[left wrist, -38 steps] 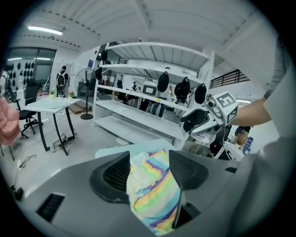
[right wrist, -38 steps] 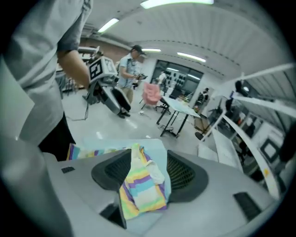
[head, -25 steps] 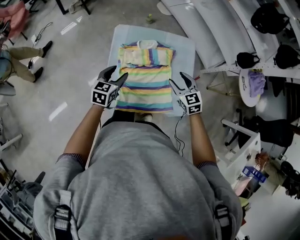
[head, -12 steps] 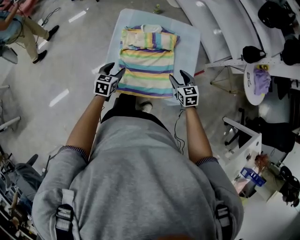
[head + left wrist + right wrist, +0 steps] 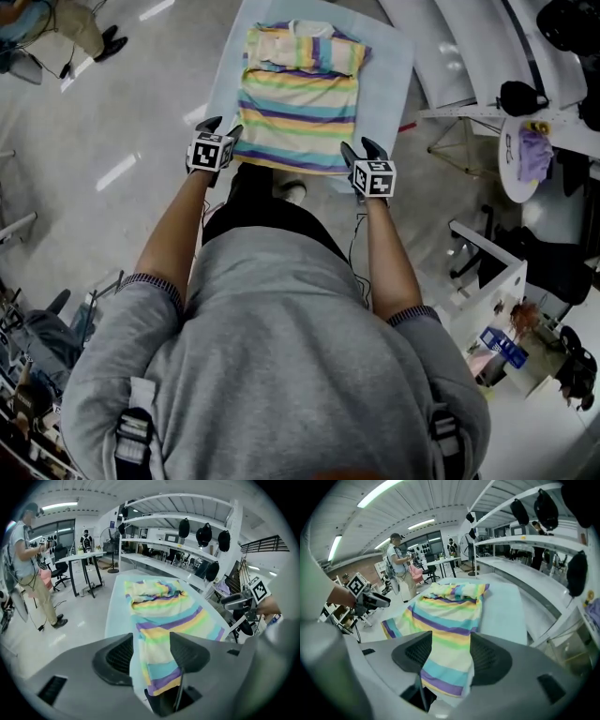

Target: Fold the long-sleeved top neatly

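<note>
Between spread left fingers (image 5: 117,657) and between spread right fingers (image 5: 487,660), neither pair gripping: near hem corners of pastel-striped long-sleeved fabric top (image 5: 298,94), lying flat on pale blue padded counter (image 5: 394,75). Risk: uneven or single-layer pinch skews fold, drags top off counter.

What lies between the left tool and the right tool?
Between left tool and right tool: the near hem of the striped top, flat on the table, seen in the head view.
</note>
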### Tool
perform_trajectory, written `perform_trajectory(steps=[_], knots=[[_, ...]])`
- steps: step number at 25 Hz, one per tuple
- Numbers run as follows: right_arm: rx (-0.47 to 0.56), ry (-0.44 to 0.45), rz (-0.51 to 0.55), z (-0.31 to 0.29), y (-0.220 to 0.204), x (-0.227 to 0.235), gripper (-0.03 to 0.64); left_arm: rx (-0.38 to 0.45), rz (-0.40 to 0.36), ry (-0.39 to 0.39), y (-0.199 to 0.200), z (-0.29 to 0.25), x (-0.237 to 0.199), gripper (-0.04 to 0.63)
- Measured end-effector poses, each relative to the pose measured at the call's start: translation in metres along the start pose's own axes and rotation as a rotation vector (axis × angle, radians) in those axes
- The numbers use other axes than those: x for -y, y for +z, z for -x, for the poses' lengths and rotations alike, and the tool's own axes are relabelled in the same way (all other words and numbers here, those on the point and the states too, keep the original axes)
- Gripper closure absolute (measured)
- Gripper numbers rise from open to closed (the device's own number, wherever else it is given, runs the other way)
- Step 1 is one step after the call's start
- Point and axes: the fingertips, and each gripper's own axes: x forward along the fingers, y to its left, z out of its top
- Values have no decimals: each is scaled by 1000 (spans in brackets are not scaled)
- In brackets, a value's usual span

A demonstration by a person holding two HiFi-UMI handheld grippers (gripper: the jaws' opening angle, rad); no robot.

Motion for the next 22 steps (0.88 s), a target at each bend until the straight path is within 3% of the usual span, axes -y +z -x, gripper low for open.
perform_trajectory(steps=[10, 16, 20, 22], knots=[[-164, -32, -158, -37, -83, 14, 347, -124, 64, -9, -73, -36, -9, 327], [-255, -62, -150, -31, -96, 4, 359, -204, 84, -12, -102, -41, -9, 332], [-289, -57, -136, -33, -111, -1, 416, -195, 96, -7, -112, -37, -12, 415], [-291, -54, -135, -32, -116, -1, 459, -180, 106, -36, -114, -34, -7, 530]])
